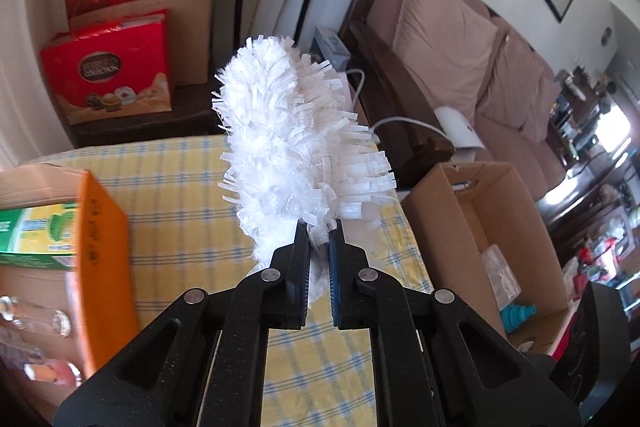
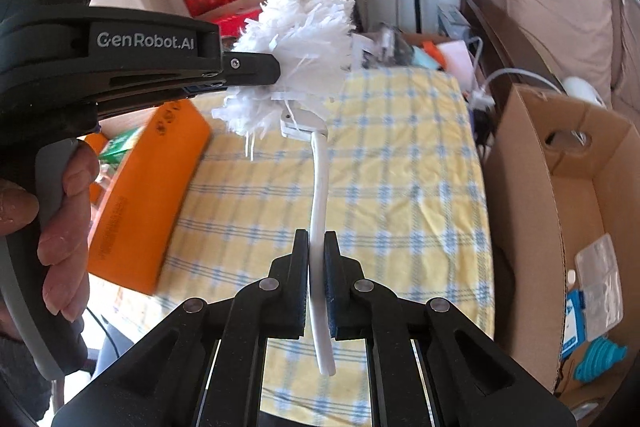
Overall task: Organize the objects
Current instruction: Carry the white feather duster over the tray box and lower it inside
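A white fluffy duster [image 1: 296,131] is held in the air above a table with a yellow checked cloth [image 1: 192,211]. My left gripper [image 1: 319,227] is shut on the duster's fluffy head near its base. In the right wrist view the duster head [image 2: 304,43] stands up and its white plastic handle [image 2: 320,211] runs down into my right gripper [image 2: 316,239], which is shut on the handle. The left gripper [image 2: 276,69] enters from the left and pinches the head.
An orange box [image 1: 100,227] with a green-yellow package and glass items stands on the table's left [image 2: 136,203]. An open cardboard box [image 1: 492,239] with small items stands right of the table [image 2: 560,211]. Red gift boxes, speakers and a sofa are behind.
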`<state>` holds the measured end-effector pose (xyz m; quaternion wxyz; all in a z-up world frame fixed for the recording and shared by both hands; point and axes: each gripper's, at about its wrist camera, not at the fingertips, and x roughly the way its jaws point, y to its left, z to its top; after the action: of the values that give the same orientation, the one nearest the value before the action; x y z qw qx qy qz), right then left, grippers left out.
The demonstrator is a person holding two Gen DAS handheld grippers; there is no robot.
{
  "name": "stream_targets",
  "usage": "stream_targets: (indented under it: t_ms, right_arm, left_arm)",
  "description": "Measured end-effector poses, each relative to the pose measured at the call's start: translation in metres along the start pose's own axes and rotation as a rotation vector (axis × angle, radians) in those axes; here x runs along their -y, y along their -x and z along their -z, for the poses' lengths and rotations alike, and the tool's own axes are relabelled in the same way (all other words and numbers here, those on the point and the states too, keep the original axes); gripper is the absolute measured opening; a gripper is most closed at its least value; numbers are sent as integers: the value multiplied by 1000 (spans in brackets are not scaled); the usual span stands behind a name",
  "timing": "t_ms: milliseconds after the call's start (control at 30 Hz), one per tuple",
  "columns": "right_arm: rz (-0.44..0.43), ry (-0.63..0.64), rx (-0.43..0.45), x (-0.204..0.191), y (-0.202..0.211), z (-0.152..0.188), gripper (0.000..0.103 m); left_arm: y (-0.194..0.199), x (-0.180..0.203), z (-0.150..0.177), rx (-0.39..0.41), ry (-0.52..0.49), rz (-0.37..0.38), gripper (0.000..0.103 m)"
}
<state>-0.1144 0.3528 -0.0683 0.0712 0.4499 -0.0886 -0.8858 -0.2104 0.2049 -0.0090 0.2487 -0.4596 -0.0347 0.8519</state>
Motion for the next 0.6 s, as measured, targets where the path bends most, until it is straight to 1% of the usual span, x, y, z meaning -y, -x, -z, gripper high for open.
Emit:
stream_targets:
  t_ms: [367,600]
  right_arm:
    - [-64,136,27,-82,3,-23,6]
    - [-131,196,33,-127,-4,-38,6]
  left_arm:
    - [67,-65,-4,98,64,-55,7]
    - [107,-115,-2,152,118,-93,7]
